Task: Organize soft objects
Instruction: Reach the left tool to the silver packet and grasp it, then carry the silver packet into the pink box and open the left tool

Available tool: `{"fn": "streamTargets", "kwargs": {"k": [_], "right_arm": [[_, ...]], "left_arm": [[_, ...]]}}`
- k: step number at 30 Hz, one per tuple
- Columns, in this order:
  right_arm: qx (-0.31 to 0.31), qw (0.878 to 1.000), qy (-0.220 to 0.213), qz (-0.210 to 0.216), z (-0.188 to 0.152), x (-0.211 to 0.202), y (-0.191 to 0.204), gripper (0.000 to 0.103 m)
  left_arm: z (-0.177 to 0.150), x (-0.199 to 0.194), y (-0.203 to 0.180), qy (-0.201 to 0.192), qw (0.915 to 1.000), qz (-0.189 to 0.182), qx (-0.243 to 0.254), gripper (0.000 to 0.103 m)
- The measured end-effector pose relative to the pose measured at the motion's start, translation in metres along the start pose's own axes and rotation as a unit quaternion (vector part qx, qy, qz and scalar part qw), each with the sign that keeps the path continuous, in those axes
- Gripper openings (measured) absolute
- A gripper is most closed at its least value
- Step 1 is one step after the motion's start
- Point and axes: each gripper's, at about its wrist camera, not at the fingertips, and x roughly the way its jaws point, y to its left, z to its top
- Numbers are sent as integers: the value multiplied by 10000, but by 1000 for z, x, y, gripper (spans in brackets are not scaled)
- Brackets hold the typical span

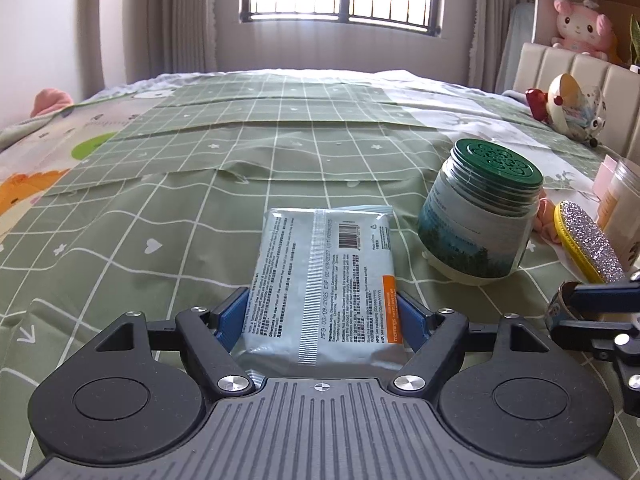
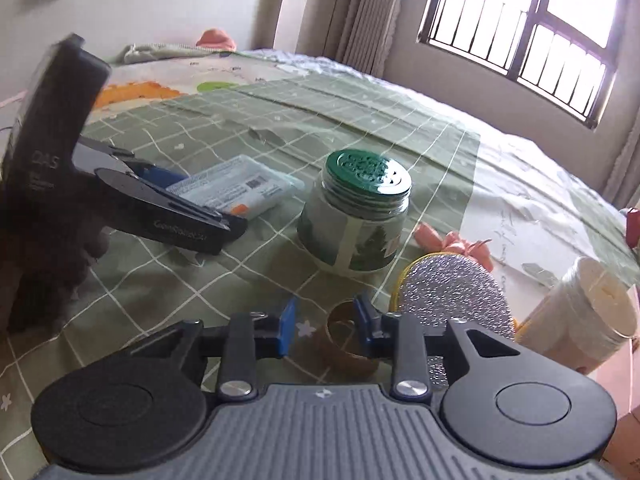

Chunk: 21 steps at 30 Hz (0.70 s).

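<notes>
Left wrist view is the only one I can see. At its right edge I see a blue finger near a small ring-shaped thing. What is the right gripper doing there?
Observer: The right gripper has one blue finger inside a small tape roll and the other outside it, to its left.
Operator: Is it closed on the roll?
Observer: I cannot tell; there is a wide gap between the fingers, and only the finger inside looks close to the roll's wall.
Operator: What lies right of the glitter pouch?
Observer: A plastic jar leaning on its side, its white lid facing the camera, beside the silver glitter pouch.
Operator: Does my wipes pack look lifted?
Observer: The wipes pack sits between the left gripper's fingers, low over the green checked sheet.
</notes>
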Motion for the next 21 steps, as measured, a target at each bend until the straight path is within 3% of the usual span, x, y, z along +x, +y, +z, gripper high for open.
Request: {"fn": "streamTargets", "kwargs": {"k": [2,7,10,15,21], "right_arm": [[237,9989,372,131,2,12,-8,10],[612,9959,336,574,5,-10,-22,6],[568,9950,40,816,15,-42,-26,6],[585,9900,-785,1018,47,-112,-52,6],[925,9832,-1483,518,58,-184,-126,6]], "left_arm": [[0,-1,1,-14,10000,-14,-19,82],[4,-7,7,-110,9996,-8,-261,80],[23,-10,16,-111,9980,6,-624,80],[81,-42,-7,-703,9970,174,-262,79],[140,-81,-85,-1268,9912,-194,332,80]]}}
